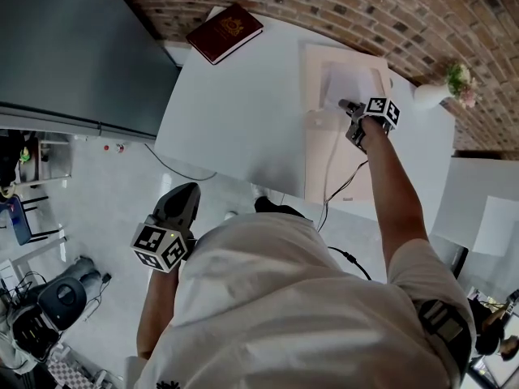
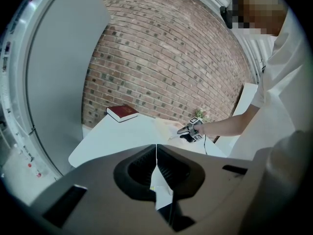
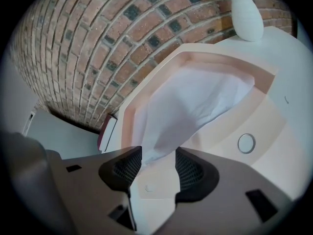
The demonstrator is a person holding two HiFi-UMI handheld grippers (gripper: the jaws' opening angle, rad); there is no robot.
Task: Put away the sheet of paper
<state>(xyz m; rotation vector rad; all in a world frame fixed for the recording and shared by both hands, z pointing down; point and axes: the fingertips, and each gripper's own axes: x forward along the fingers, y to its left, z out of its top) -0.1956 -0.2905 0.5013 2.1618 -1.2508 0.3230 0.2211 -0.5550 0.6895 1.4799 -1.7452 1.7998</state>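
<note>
The white sheet of paper point(image 3: 195, 106) lies crumpled in the hollow of a beige tray point(image 3: 264, 77) at the table's far right. In the head view the paper point(image 1: 353, 83) shows just beyond my right gripper point(image 1: 345, 104). The right gripper point(image 3: 158, 160) stands open, and the sheet's near corner reaches between its pads without being pinched. My left gripper point(image 1: 190, 189) hangs low on the left, off the table and above the floor. In its own view the left gripper point(image 2: 156, 155) has its pads meeting at the tips with nothing between them.
A dark red book point(image 1: 225, 32) lies at the far left corner of the white table point(image 1: 243, 112). A white vase with a plant point(image 1: 446, 87) stands right of the tray point(image 1: 324, 160). A cable point(image 1: 340, 189) hangs off the near edge. The brick wall runs behind; a grey cabinet point(image 1: 73, 47) is at left.
</note>
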